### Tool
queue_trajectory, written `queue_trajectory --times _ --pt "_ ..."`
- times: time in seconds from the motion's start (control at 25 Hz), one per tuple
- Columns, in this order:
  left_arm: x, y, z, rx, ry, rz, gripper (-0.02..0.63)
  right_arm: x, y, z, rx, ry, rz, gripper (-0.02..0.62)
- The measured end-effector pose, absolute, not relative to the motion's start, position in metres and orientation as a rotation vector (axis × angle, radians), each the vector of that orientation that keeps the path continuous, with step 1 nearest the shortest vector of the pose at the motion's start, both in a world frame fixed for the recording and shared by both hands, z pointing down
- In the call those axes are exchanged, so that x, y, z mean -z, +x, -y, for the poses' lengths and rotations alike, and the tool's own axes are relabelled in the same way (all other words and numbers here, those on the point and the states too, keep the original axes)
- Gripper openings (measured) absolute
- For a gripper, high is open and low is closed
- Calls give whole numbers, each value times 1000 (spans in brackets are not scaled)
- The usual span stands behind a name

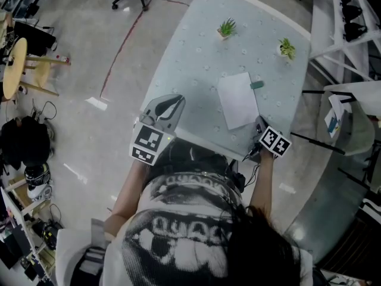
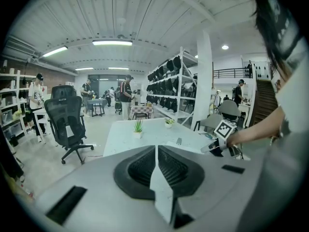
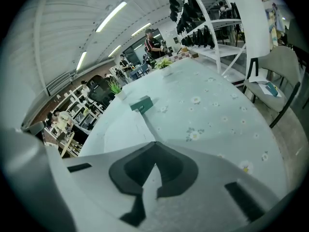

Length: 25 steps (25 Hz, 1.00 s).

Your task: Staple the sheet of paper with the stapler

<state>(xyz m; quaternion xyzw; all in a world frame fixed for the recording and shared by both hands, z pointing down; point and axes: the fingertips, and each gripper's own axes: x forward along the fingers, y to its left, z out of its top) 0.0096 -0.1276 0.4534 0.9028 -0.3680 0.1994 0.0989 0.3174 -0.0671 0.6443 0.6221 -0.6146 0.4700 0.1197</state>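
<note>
My left gripper [image 2: 156, 148] and right gripper [image 3: 155, 144]: both clenched, nothing between the jaws, held at the near edge of the pale flower-print counter [image 1: 190, 64].
My right gripper is just beside the near right corner of the white rectangular sheet of paper [image 1: 238, 100], which lies flat on the counter. The small teal stapler [image 1: 256, 84] sits at the sheet's far right edge, apart from both grippers. 2 small green potted plants [image 1: 227, 27] [image 1: 287, 48] stand farther back.

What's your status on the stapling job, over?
Both shut and empty: left tongs, right tongs. Sheet of paper flat on table, stapler by its far corner, untouched. Path clear; potted plants at the far end.
</note>
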Motion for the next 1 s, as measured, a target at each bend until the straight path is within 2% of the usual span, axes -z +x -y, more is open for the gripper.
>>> queue_trajectory --times 0.28,0.32,0.4,0.52,0.6,0.84,1.0 --pt "-456 9 128 -599 2667 1078 15 -641 326 66 -1353 1890 1774 8" --pt "-457 10 128 -599 2668 1074 15 -640 327 66 -1350 1895 1779 20" --pt "-457 13 128 -599 2673 1062 15 -635 329 66 -1348 1898 1796 154" --pt "-458 17 130 -595 2684 1041 15 -621 335 73 -1296 1909 1826 161" --pt "-458 22 131 -588 2694 1025 15 -606 337 86 -1218 1881 1886 140" --pt "-453 45 137 -543 2740 964 15 -571 315 147 -888 1542 2100 6" --pt "-445 67 139 -494 2772 922 15 -574 296 176 -707 1286 2139 2"
